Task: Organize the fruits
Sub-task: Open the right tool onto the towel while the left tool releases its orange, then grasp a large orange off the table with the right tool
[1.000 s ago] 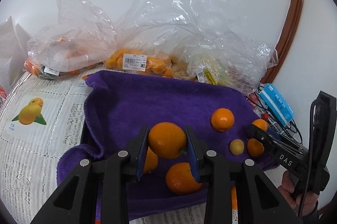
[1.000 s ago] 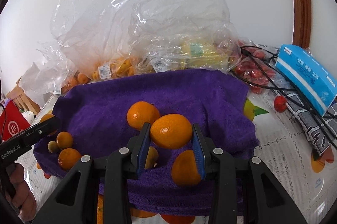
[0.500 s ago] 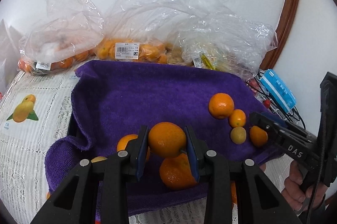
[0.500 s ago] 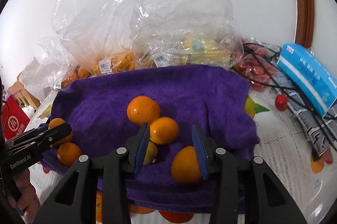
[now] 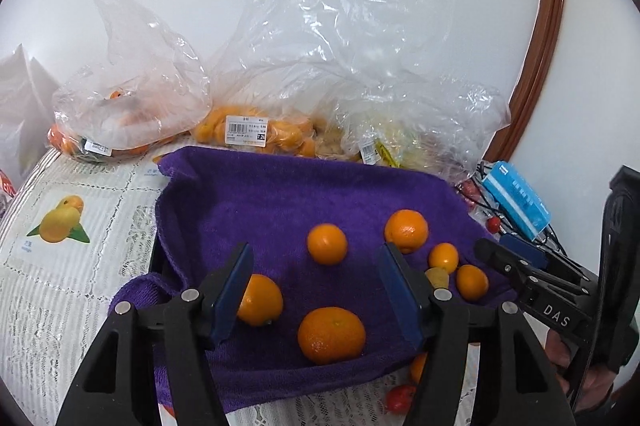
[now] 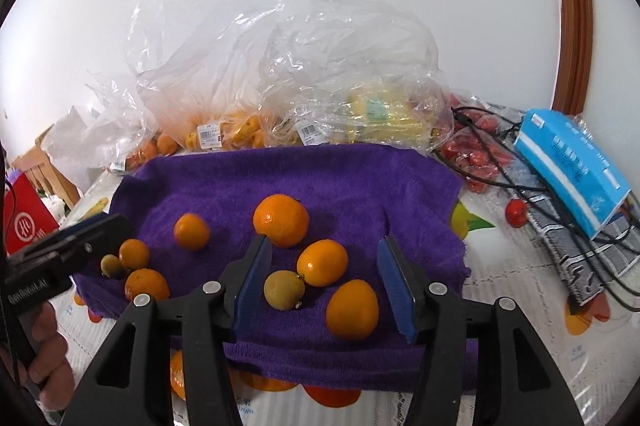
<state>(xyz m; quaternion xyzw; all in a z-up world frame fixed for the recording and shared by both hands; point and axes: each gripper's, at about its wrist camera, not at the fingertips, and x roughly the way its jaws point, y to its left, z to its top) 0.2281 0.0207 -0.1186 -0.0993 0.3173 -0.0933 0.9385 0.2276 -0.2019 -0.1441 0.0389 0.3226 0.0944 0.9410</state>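
Note:
A purple towel [image 5: 280,197] [image 6: 340,177] lies on the table with several oranges on it. My left gripper [image 5: 316,290] is open and empty above the towel's near edge. An orange [image 5: 327,243] lies beyond its fingers, a larger one [image 5: 331,334] below them, another [image 5: 260,300] by the left finger. My right gripper [image 6: 324,282] is open and empty. An orange [image 6: 322,262], a small greenish-yellow fruit [image 6: 284,290] and another orange [image 6: 352,310] lie between its fingers. A big orange [image 6: 281,220] sits just beyond.
Clear plastic bags of fruit [image 5: 248,133] [image 6: 224,133] stand behind the towel against the white wall. A blue box [image 6: 572,169], black cables [image 6: 520,181] and small red fruits [image 6: 476,153] lie at the right. A red bag [image 6: 24,226] is at the left.
Both grippers opened and let go of their oranges, which now lie on the towel. The right let go first, then the left. Both pulled back a little.

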